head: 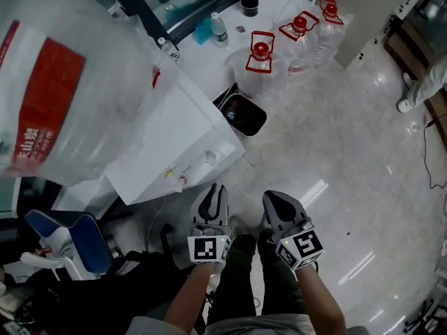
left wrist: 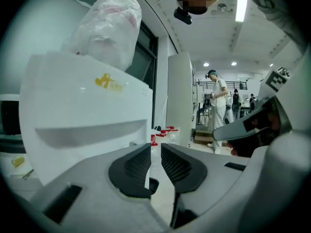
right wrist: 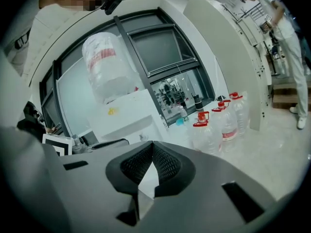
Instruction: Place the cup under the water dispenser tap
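No cup shows in any view. The white water dispenser point(head: 174, 142) stands at the left with a large clear bottle point(head: 63, 82) upside down on top; its taps point(head: 208, 158) face the floor side. My left gripper point(head: 211, 190) hangs just in front of the dispenser's lower corner, its jaws a narrow slit apart with nothing between them point(left wrist: 155, 147). Beside it on the right, my right gripper point(head: 274, 197) has its pads touching at the tips and holds nothing point(right wrist: 152, 144). Both point towards the dispenser point(left wrist: 87, 110), which also shows in the right gripper view point(right wrist: 126, 113).
A black bin point(head: 241, 114) stands right of the dispenser. Behind it are three water jugs with red caps point(head: 260, 54). A blue chair point(head: 70, 239) is at the lower left. A person in white point(head: 419, 82) stands at the far right on the shiny floor.
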Available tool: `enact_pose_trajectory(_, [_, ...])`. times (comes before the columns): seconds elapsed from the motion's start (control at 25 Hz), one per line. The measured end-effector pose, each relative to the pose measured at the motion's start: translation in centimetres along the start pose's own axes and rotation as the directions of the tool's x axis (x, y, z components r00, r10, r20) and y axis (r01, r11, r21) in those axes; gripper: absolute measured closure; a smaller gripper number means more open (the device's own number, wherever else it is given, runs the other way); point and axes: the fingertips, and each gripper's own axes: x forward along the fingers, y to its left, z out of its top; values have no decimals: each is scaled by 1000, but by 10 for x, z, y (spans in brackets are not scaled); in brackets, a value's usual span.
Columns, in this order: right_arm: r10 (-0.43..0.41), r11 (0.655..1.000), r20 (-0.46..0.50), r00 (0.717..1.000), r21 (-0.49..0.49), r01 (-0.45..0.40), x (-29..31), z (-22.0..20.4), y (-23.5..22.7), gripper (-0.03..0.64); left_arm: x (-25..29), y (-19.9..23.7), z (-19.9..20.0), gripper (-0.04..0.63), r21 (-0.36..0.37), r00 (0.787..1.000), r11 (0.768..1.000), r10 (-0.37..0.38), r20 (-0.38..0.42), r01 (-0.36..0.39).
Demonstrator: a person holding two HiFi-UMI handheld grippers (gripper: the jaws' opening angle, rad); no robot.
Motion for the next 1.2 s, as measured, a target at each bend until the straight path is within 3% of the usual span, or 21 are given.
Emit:
enact_pose_trajectory(0.32, [17, 1000, 29, 999, 24, -17, -34, 82, 39, 606, -33, -32, 114, 571, -76, 993, 991, -116, -19, 114])
enact_pose_trajectory(0.6, [48, 998, 53, 997, 27, -50, -59, 156, 69, 606, -49, -57, 210, 586, -168, 972, 959, -235, -20, 229])
enact_pose_trajectory(0.72, [67, 997, 64, 996, 34, -69, -67, 187, 81, 606, -53, -61, 246, 586, -211, 966, 946, -256, -24, 246])
enact_pose_trajectory(0.92, [104, 994, 87, 991, -25, -102, -86, 223, 99, 606, -64, -70, 276, 586, -324, 960, 912, -278, -38, 251])
enact_pose_trajectory(1.2, [129, 991, 120, 984, -58, -123, -94, 251, 118, 606, -74, -71, 299, 586, -337, 951, 895, -308, 7, 292])
